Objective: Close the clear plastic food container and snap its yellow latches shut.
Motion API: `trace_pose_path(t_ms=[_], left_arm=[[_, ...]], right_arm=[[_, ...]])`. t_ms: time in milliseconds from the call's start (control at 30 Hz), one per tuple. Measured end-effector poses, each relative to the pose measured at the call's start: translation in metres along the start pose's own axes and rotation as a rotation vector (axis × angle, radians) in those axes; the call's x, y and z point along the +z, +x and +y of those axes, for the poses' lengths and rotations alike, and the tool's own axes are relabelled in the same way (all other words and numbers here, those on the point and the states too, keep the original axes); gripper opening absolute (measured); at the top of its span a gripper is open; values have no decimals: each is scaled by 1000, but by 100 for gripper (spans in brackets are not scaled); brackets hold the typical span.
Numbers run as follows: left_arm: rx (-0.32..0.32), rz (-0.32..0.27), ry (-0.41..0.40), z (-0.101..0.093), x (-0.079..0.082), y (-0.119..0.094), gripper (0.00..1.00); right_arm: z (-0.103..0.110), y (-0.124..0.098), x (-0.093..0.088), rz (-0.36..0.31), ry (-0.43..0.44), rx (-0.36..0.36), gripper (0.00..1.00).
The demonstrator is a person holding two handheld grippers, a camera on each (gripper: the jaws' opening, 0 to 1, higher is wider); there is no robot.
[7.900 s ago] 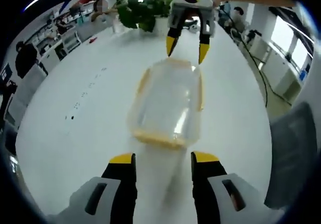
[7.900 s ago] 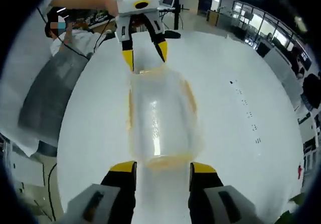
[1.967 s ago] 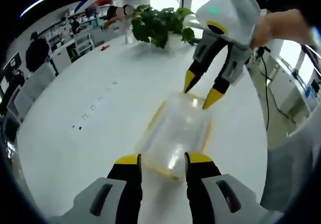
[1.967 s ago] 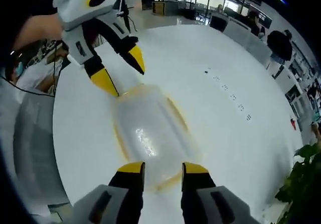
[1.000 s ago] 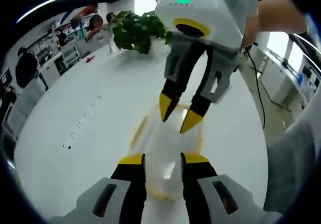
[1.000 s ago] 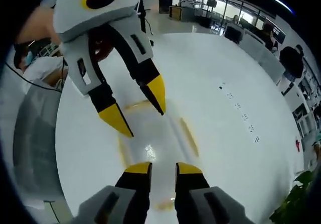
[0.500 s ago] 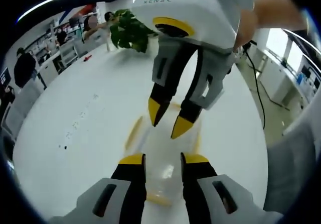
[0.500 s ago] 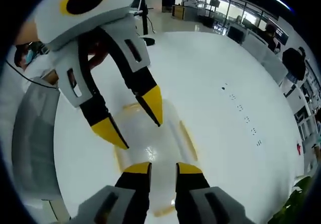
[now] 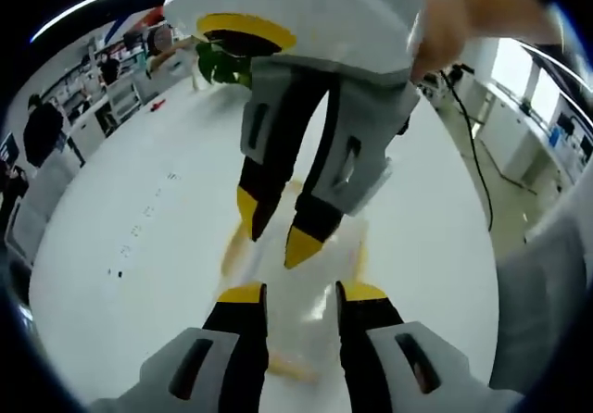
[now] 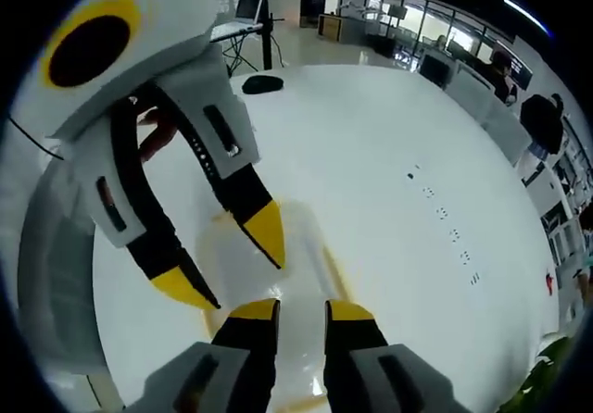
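Clear plastic container (image 9: 306, 288) is seen lying on the white table (image 9: 139, 200), directly beneath both grippers; the same container (image 10: 296, 274) appears in the right gripper view between and past the jaw tips. Lid looks to be seated on the box — closing is judged done, though the blur prevents certainty.

Left gripper (image 9: 301, 293): jaws narrowly parted, tips poised over the near end of the container; nothing is seen clamped between them. In the right gripper view the left gripper (image 10: 227, 256) is seen reaching in from the left, jaws spread, tips low at the container's far edge.

Right gripper (image 10: 301, 309): jaws narrowly parted, nothing gripped, set over the lid. It is seen again in the left gripper view (image 9: 273, 228), pointing down onto the lid.

Yellow latches (image 9: 236, 246) are made out as smeared yellow strips along the container's sides. Whether any are snapped down cannot be told — too blurred. Latching is judged the step in hand, with completion unconfirmed.
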State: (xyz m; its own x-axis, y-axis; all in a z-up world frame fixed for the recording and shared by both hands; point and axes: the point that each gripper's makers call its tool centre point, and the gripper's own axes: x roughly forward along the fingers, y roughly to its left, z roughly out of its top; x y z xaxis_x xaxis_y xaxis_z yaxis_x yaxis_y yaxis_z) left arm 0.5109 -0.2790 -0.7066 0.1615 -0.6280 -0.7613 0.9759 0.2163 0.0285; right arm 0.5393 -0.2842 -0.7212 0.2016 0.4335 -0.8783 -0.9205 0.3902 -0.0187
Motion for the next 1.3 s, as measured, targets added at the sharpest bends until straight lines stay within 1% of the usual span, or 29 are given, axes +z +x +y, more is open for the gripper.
trace_pose_path(t_ms=[33, 167, 400, 533, 667, 733, 867, 933, 967, 1033, 1133, 1233, 1300], left_arm=[[3, 3, 14, -1, 0, 1, 26], [-4, 15, 13, -4, -3, 3, 27], [-5, 17, 45, -9, -1, 3, 28], [-13, 27, 58, -14, -3, 3, 28], [-25, 33, 63, -21, -5, 3, 31], [-28, 30, 72, -23, -5, 4, 34], [-27, 30, 86, -25, -5, 6, 37], [-27, 31, 95, -27, -6, 8, 39], [-24, 34, 104, -27, -6, 9, 40], [-18, 43, 126, -28, -8, 9, 43], [-14, 48, 138, -28, -10, 11, 43], [-1, 49, 139, -27, -11, 14, 45], [9, 60, 148, -26, -13, 16, 45]], right_arm=[[0, 0, 0, 1, 0, -1, 16], [-5, 1, -2, 4, 5, -5, 16], [-11, 1, 0, 1, 0, -13, 15], [-13, 2, 1, 2, 5, -18, 17], [-17, 4, 1, 6, 0, -22, 20], [-18, 5, 2, 3, 3, -14, 21], [-18, 6, 4, 8, -8, 0, 25], [-17, 8, 3, 21, -13, 18, 24], [-17, 8, 4, 17, -13, 23, 23], [-18, 9, 5, 26, -17, 30, 24], [-17, 9, 5, 35, -29, 49, 24], [-18, 10, 4, 43, -13, 72, 24], [-18, 10, 4, 49, -18, 81, 25]])
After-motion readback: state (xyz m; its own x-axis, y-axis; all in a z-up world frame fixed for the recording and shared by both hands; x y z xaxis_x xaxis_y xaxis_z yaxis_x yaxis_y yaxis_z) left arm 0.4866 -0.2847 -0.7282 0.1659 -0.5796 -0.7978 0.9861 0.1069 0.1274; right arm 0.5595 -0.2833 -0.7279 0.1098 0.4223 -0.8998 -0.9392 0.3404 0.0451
